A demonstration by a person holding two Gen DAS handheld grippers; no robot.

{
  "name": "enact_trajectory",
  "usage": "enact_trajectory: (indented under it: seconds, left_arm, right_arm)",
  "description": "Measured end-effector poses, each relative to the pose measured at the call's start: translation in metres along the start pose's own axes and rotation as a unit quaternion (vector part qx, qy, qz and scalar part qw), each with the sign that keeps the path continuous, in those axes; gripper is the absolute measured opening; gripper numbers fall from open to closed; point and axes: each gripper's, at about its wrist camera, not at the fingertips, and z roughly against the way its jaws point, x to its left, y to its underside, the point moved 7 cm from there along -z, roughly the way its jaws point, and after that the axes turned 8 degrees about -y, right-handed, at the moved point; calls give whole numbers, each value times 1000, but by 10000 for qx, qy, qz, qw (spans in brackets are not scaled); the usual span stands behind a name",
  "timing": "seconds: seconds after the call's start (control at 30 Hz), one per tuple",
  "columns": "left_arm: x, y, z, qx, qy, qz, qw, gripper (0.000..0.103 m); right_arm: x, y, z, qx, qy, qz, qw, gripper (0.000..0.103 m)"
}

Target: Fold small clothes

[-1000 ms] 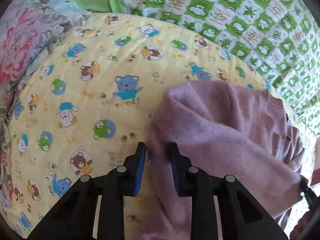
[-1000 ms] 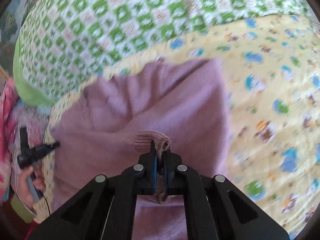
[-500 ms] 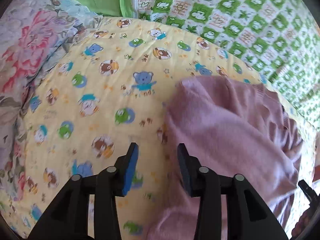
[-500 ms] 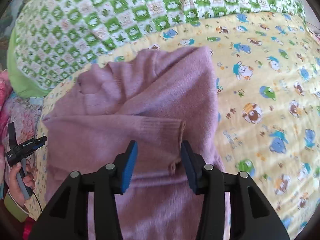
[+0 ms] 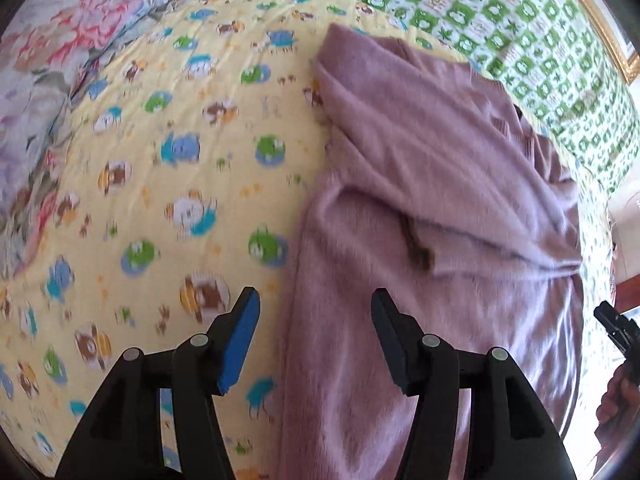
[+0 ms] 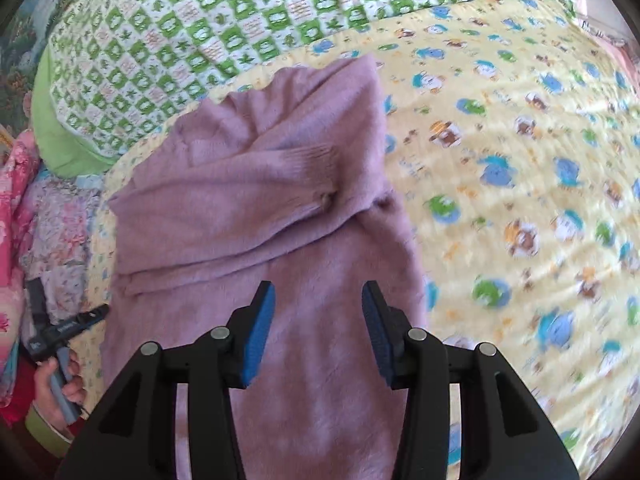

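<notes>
Your sweater (image 5: 420, 184) (image 6: 256, 208) is a fuzzy mauve knit lying flat on the yellow blanket (image 5: 168, 168) (image 6: 520, 184) printed with cartoon bears. One sleeve is folded across the chest, and its ribbed cuff (image 6: 316, 160) ends near the sweater's edge. The lower body of the sweater runs toward you, under both tools.

Your left gripper (image 5: 315, 316) hovers over the sweater's side edge. Its jaws are opening: the blue-padded finger sits above the blanket, the other above the knit, and nothing is pinched between them. Your right gripper (image 6: 318, 308) hangs over the lower body of the sweater with its blue pads spread apart, and nothing is between them either.

Beyond the sweater, a green-and-white checked quilt (image 5: 520, 32) (image 6: 208, 28) covers the far side of the bed. A pink floral cloth (image 5: 60, 52) is bunched beside the yellow blanket. In the right wrist view, your left hand (image 6: 56, 384) grips its tool's handle at the sweater's far side.
</notes>
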Motion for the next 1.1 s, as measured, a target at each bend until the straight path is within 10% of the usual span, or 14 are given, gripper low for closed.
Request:
enact_trajectory:
  seconds: [0.37, 1.1]
  left_arm:
    - [8, 6, 4, 74, -83, -83, 9999, 60]
    - [20, 220, 58, 975, 1149, -470, 9875, 80]
  right_arm:
    - [77, 7, -37, 453, -499, 790, 9946, 47]
    - [-34, 172, 74, 865, -167, -395, 9953, 49]
